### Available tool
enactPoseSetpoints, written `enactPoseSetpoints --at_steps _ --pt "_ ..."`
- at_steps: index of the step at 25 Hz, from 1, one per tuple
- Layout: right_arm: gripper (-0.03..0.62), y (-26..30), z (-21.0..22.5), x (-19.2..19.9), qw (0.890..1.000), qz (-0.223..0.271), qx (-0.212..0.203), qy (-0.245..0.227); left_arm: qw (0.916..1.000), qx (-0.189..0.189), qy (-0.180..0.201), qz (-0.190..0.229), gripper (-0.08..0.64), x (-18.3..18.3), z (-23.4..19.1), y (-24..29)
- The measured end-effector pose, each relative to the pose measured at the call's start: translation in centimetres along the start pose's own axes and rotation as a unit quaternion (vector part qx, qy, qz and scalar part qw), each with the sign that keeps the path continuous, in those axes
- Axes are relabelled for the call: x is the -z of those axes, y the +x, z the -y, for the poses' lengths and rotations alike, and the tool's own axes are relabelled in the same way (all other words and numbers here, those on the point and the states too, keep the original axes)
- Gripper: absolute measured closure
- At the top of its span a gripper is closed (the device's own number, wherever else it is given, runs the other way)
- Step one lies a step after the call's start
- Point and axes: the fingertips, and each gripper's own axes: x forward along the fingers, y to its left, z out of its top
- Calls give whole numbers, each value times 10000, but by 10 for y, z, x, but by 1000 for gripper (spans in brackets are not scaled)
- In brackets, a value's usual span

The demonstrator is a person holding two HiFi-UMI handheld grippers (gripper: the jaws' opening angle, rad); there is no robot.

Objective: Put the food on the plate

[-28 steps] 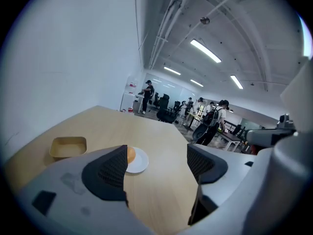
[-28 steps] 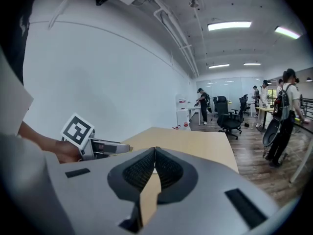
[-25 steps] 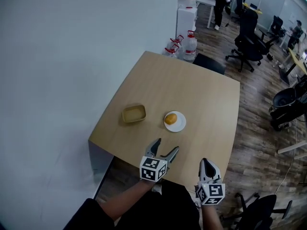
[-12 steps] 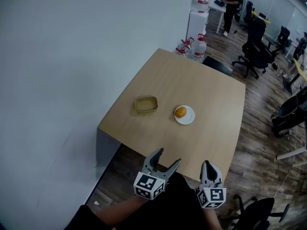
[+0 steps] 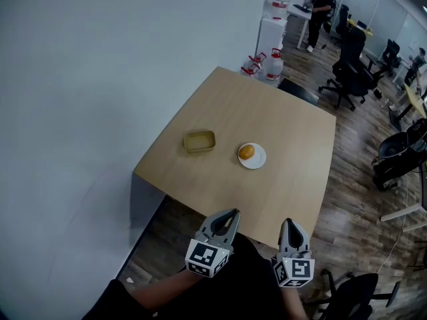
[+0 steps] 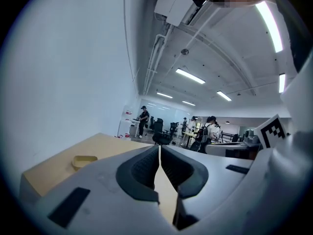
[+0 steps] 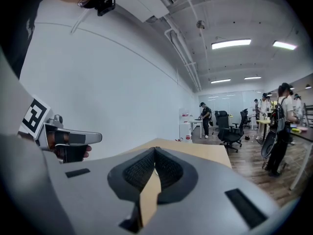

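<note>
The head view takes in the whole layout. A light wooden table (image 5: 287,139) stands against a plain white wall (image 5: 100,79). On it is a small round white plate (image 5: 259,159) carrying a rounded orange-yellow piece of food (image 5: 246,152). The food is a smooth single lump, resting on the plate's left part. Just left of the plate, not touching it, lies a shallow yellowish rectangular tray (image 5: 199,141). Large clear water bottles (image 5: 272,64) with red caps stand on the floor by the table's far corner.

The left tongs (image 5: 230,213) and right tongs (image 5: 288,224) are both held at the table's near edge, well apart from the plate.

The left gripper view (image 6: 160,147) shows what the head view cannot: the ribbed pads meet at the tip. These tongs have just been closing, and nothing sits between them. It also catches the tray (image 6: 84,161), but not the plate.

The right gripper view (image 7: 154,150) shows its tongs clenched too, and empty. The other gripper appears at its left edge. Office chairs (image 7: 230,131) and people stand further back.
</note>
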Motion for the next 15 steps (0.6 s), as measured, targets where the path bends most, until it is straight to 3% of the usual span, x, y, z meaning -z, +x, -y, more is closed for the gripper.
enactPoseSetpoints --at_steps 7,15 --pt "532 8 2 -1 9998 -10 64 -193 9997 -93 222 -93 537 3 -7 10" --pt "532 19 4 8 10000 -58 68 -34 9990 -344 277 -45 535 1 -18 15"
